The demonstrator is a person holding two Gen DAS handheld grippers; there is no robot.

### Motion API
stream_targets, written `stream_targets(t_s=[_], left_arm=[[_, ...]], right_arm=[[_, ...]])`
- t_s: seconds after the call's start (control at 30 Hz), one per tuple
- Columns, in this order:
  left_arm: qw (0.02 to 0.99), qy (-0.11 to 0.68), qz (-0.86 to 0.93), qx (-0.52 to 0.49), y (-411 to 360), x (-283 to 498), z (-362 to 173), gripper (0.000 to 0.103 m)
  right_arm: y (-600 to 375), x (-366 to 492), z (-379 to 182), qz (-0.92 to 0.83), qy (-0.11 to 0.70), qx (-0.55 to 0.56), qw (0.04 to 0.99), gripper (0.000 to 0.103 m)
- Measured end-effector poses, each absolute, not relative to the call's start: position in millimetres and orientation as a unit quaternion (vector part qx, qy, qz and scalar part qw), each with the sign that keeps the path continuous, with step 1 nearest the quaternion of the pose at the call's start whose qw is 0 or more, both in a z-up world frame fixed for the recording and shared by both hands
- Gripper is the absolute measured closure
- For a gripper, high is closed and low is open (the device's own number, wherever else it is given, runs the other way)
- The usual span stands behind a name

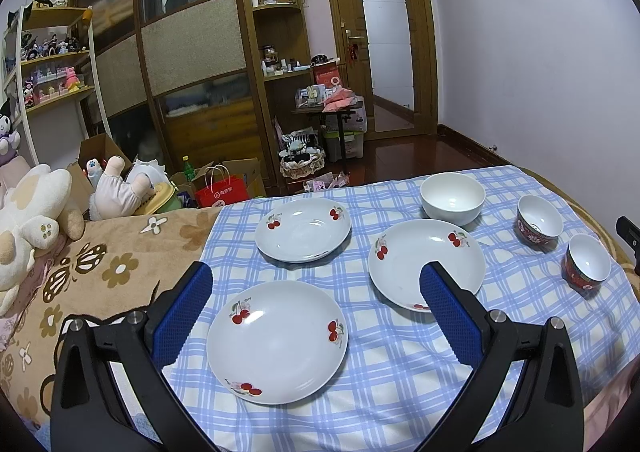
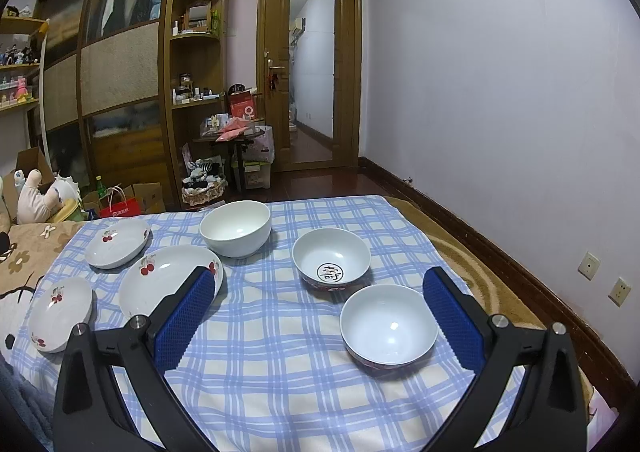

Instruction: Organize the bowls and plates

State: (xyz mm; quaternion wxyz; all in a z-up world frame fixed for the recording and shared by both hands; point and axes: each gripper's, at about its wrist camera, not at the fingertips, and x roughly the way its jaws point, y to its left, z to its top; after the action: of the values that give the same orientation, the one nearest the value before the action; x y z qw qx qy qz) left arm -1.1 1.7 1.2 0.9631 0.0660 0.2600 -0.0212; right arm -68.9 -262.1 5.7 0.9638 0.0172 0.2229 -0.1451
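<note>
Three white cherry-print plates lie on a blue checked cloth (image 1: 392, 372): a near one (image 1: 277, 341), a far one (image 1: 303, 230) and a right one (image 1: 426, 264). Behind them stands a plain white bowl (image 1: 453, 198), with two red-patterned bowls (image 1: 539, 223) (image 1: 587, 266) further right. My left gripper (image 1: 316, 286) hovers open over the near plate, holding nothing. In the right wrist view my right gripper (image 2: 318, 290) is open and empty above the cloth (image 2: 260, 364). The nearest red-rimmed bowl (image 2: 389, 325) sits close to its right finger. Beyond are the bowl with a black character (image 2: 331, 261) and the white bowl (image 2: 235, 228).
The cloth covers a bed with a brown flowered blanket (image 1: 104, 272); plush toys (image 1: 28, 212) lie at its left. Past the bed's far edge are a wardrobe (image 1: 192, 52), boxes, a red bag (image 1: 221, 192) and a door (image 1: 384, 40). A wall (image 2: 500, 112) runs along the right.
</note>
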Motion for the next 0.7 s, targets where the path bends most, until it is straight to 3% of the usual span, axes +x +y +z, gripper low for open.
stream_targets(t_s=[0.7], left_arm=[[0.963,0.260,-0.021,0.068,1.3,-1.4,1.0,0.001]], right_arm=[[-264.4,-69.5,1.1,-0.144,0.223,0.018,0.964,0.000]])
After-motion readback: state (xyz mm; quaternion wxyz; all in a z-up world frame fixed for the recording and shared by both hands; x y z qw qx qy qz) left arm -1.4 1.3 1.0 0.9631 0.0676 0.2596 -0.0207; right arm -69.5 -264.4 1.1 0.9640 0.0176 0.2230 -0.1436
